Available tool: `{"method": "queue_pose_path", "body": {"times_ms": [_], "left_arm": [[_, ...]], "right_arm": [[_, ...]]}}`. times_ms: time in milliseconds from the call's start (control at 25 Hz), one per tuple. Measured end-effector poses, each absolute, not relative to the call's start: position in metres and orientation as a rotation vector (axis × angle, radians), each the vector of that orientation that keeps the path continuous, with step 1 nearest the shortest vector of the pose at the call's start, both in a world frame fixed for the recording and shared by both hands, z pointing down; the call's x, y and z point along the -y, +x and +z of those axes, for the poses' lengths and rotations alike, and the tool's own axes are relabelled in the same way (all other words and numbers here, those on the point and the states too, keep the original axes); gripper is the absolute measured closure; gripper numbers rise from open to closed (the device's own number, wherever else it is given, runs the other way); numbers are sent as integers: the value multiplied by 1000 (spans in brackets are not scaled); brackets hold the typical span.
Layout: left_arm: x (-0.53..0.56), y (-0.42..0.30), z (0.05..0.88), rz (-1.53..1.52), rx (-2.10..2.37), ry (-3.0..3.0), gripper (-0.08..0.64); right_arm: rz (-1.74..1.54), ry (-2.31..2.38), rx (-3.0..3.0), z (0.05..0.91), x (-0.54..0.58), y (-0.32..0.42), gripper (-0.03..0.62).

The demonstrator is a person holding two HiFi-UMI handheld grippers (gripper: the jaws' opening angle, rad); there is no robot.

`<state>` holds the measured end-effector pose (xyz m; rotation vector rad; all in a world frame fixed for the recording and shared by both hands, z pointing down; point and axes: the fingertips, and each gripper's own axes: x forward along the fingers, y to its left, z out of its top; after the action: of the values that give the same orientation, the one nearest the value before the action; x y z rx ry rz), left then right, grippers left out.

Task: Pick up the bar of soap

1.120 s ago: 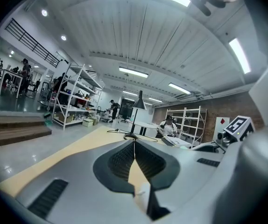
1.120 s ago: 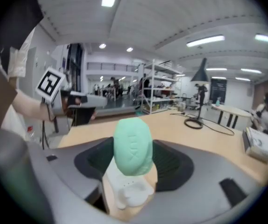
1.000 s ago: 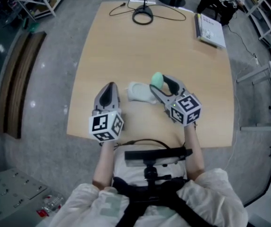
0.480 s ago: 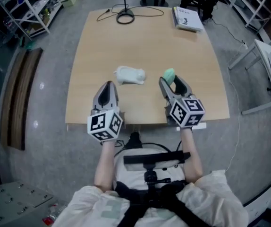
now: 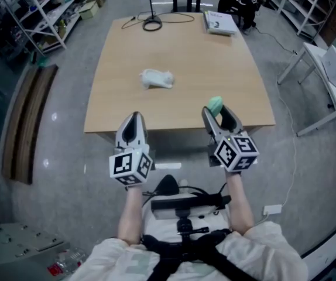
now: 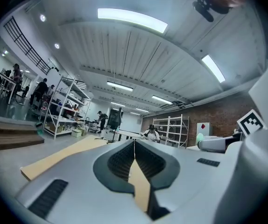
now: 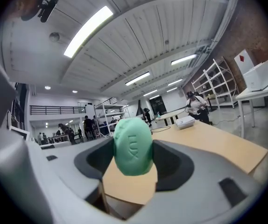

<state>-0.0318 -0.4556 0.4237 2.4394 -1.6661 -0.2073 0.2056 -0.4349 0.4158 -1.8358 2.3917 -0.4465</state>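
Observation:
The green bar of soap (image 7: 132,146) sits clamped upright between the jaws of my right gripper (image 7: 133,153), lifted off the wooden table (image 5: 185,69). In the head view the soap (image 5: 215,104) pokes out at the tip of the right gripper (image 5: 218,111), over the table's near edge. My left gripper (image 5: 132,124) is shut and holds nothing; it hangs just in front of the table's near edge. In the left gripper view its jaws meet along a thin line (image 6: 134,149).
A crumpled white cloth (image 5: 157,78) lies on the table's middle. A black desk lamp (image 5: 148,4) with its cable and a book (image 5: 219,22) sit at the far edge. A white chair (image 5: 332,81) stands right, shelving (image 5: 33,10) left. A person sits beyond the table.
Both grippers have drawn back toward the near edge of the table, the right one carrying the soap away from the white cloth. The head view has pulled back too.

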Motion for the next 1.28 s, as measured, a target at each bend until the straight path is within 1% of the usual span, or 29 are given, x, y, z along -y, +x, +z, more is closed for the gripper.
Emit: {"method": "queue_pose_path", "body": {"times_ms": [160, 280, 600, 880, 1080, 1280], "left_arm": [[414, -47, 410, -255, 1663, 2463, 548], [370, -67, 396, -283, 1662, 2498, 548], [190, -147, 376, -331, 1679, 2523, 548], [57, -201, 381, -317, 1698, 2496, 548], [-6, -220, 376, -313, 1731, 2478, 548], [-71, -212, 378, -324, 1754, 2460, 548]], "right_arm": [[-392, -1851, -2363, 403, 392, 197, 333], [-371, -1836, -2341, 392, 348, 176, 333], [-371, -1820, -2328, 374, 175, 98, 333], [-384, -1782, -2345, 370, 44, 43, 333], [-335, -1725, -2368, 355, -17, 20, 333], [-353, -1719, -2380, 359, -85, 28, 333]]}}
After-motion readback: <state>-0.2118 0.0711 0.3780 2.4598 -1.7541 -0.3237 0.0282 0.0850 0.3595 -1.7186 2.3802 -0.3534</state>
